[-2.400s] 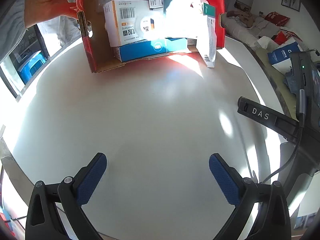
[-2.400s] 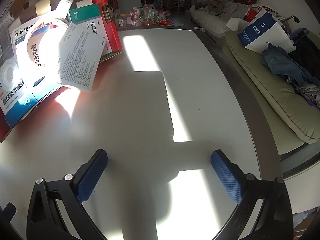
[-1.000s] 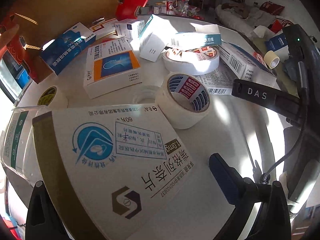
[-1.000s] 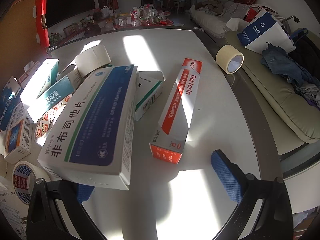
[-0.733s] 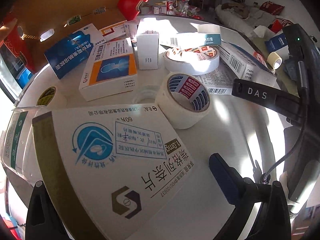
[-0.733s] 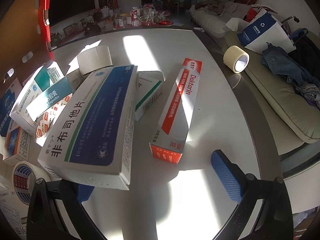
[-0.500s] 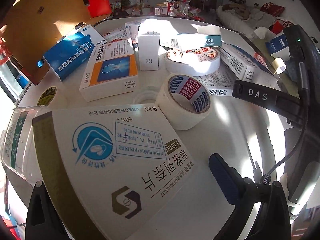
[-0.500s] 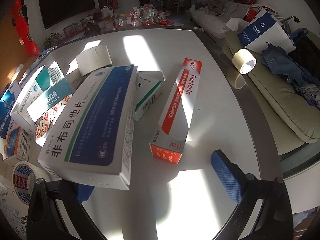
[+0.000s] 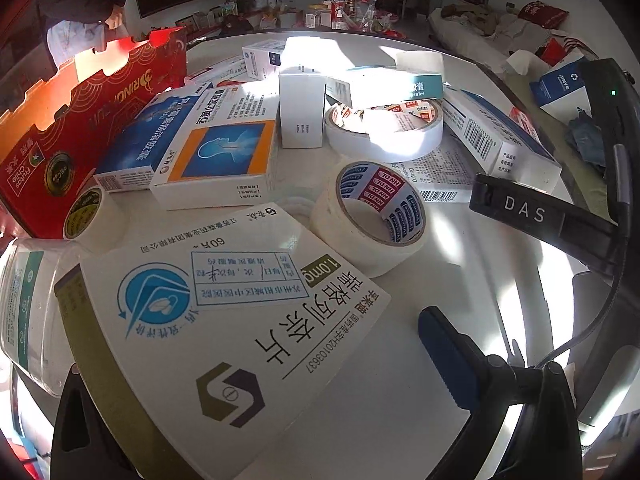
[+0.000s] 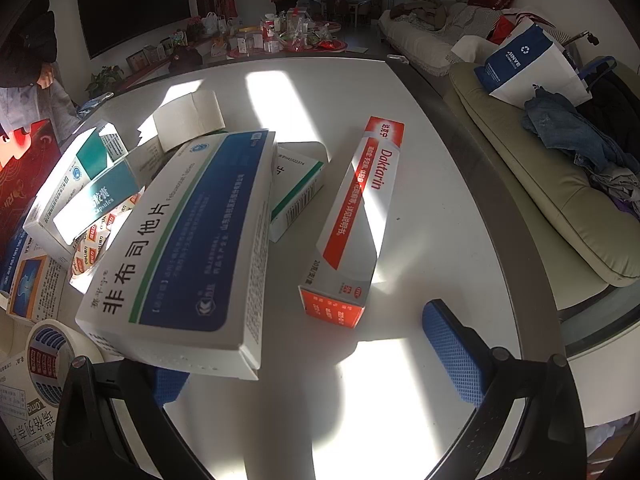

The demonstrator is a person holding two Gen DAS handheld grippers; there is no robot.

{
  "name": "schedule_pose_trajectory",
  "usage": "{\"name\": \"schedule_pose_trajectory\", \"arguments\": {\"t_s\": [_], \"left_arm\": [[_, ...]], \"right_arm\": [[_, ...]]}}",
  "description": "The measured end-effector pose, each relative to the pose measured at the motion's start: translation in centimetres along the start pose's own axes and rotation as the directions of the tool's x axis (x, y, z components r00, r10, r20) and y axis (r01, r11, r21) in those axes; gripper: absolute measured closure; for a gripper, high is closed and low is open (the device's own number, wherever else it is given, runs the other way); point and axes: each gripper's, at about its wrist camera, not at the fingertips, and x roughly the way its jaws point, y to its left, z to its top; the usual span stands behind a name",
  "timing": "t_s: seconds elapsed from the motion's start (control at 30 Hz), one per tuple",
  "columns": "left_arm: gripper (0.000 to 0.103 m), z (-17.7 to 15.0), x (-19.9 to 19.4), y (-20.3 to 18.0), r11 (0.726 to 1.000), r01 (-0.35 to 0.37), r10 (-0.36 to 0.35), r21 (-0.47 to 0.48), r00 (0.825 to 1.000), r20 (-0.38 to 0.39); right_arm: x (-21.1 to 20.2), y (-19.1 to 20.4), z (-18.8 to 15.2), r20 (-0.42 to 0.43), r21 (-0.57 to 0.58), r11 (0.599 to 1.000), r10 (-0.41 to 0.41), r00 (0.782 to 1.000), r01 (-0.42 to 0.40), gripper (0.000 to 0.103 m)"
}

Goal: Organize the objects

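The red cardboard box (image 9: pixel 80 128) stands on edge at the worktop's (image 10: pixel 420 168) left side, its inside hidden. Medicine cartons (image 10: pixel 188 240) and tape rolls (image 9: pixel 372 216) lie scattered across the worktop. Both the left hand-held gripper (image 9: pixel 256 360) and the right hand-held gripper (image 10: pixel 312 356) are spread wide, holding nothing.

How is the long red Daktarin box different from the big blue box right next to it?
The Daktarin box is narrow, red and white; the blue box is wider, blue and white with a green stripe. The Daktarin box lies flat on the table; the blue box lies tilted, propped on other things. The Daktarin box is partly sunlit; the blue box is mostly shaded. Both are cardboard cartons.
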Motion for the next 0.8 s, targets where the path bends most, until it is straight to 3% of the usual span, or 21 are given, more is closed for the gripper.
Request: {"name": "schedule_pose_trajectory", "arguments": {"t_s": [0.3, 0.57, 0.67, 0.8], "left_arm": [[0.0, 3.2, 1.8, 0.9, 1.0, 0.005, -0.005, 0.005, 0.999, -0.037], [0.0, 5.5, 3.3, 0.5, 1.0, 0.013, -0.013, 0.016, 1.0, 0.018], [0.0, 5.4, 3.6, 0.6, 1.0, 0.02, -0.022, 0.02, 0.996, 0.084], [0.0, 5.4, 4.1, 0.6, 0.999, 0.027, -0.03, 0.035, 0.995, 0.093]], "right_arm": [[0.0, 0.0, 0.0, 0.0, 0.0, 1.0, 0.0, 1.0, 0.0, 0.0], [0.1, -0.1, 0.0, -0.001, 0.004, 1.0, -0.007, 1.0, 0.007, 0.0], [-0.1, -0.1, -0.1, 0.0, 0.016, 1.0, -0.012, 1.0, 0.012, 0.0], [-0.1, -0.2, -0.1, 0.0, 0.022, 1.0, -0.016, 1.0, 0.016, 0.0]]}}
